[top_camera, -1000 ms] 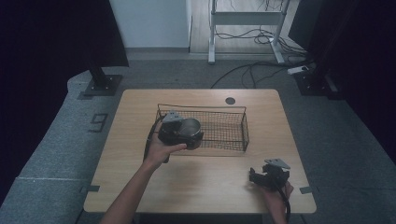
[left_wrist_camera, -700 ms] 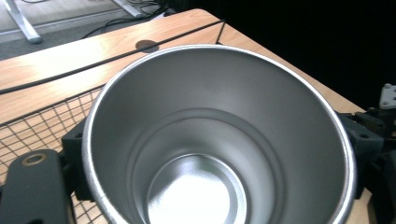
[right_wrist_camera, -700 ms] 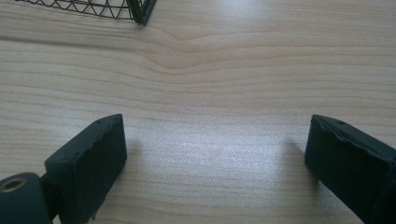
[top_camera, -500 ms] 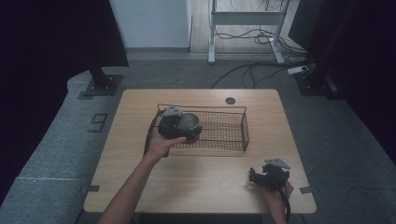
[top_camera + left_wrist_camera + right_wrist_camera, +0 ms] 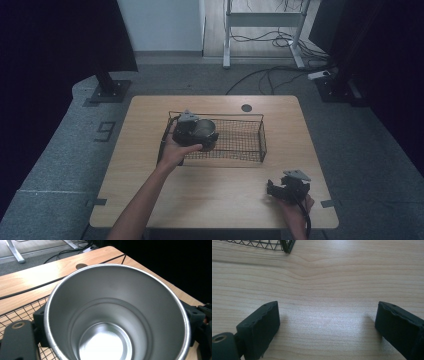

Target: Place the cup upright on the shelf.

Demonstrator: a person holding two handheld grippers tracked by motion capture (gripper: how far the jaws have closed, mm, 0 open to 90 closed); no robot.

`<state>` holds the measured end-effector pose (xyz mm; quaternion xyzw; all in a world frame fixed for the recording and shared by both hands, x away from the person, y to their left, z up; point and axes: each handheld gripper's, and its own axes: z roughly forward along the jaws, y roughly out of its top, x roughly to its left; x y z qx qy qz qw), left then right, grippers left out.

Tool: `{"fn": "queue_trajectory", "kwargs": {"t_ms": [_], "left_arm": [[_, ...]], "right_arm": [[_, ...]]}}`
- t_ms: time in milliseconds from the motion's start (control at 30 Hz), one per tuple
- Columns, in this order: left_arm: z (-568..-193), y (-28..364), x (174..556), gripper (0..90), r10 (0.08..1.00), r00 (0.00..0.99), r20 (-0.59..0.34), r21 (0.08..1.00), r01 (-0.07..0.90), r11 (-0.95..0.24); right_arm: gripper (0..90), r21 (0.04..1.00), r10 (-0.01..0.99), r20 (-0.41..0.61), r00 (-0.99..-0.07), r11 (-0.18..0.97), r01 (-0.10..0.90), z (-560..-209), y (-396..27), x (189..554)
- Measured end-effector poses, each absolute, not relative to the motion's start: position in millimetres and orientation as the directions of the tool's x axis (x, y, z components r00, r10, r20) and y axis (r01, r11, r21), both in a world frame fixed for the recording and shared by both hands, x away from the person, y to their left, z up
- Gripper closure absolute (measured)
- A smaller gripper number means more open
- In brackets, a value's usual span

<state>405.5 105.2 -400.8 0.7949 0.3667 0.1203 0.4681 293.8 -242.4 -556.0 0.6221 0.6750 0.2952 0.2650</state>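
Holding the steel cup (image 5: 203,129) clamped in your left gripper (image 5: 189,131), you hang over the wire basket (image 5: 250,150) at its nine o'clock end. Probably placing it; lower it squarely next. Your right gripper (image 5: 287,188) rests open at five o'clock.

Brushed matt metal cup (image 5: 117,315), pale smooth wood table (image 5: 332,277), black wire basket (image 5: 240,137)
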Motion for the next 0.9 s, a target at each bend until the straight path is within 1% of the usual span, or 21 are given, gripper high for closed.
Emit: {"fn": "queue_trajectory", "kwargs": {"t_ms": [333,600,833,900], "left_arm": [[-392.9,101.1,411.8,14.9,0.701,0.699,-0.140,0.840,0.459,-0.290],[-398.8,97.5,417.2,15.0,0.713,0.688,-0.133,0.834,0.467,-0.295],[-404.3,96.6,424.7,15.0,0.716,0.681,-0.156,0.827,0.486,-0.282],[-404.9,98.0,427.5,15.0,0.717,0.681,-0.148,0.824,0.486,-0.291]], "right_arm": [[5.6,0.728,0.996,0.010,-0.085,0.051,0.683,-556.0,-242.4,293.9],[5.6,0.728,0.996,0.010,-0.085,0.052,0.683,-556.0,-242.4,293.9],[5.6,0.728,0.996,0.011,-0.084,0.050,0.684,-555.9,-242.3,293.8],[5.6,0.728,0.996,0.011,-0.084,0.050,0.684,-555.9,-242.3,293.8]]}}
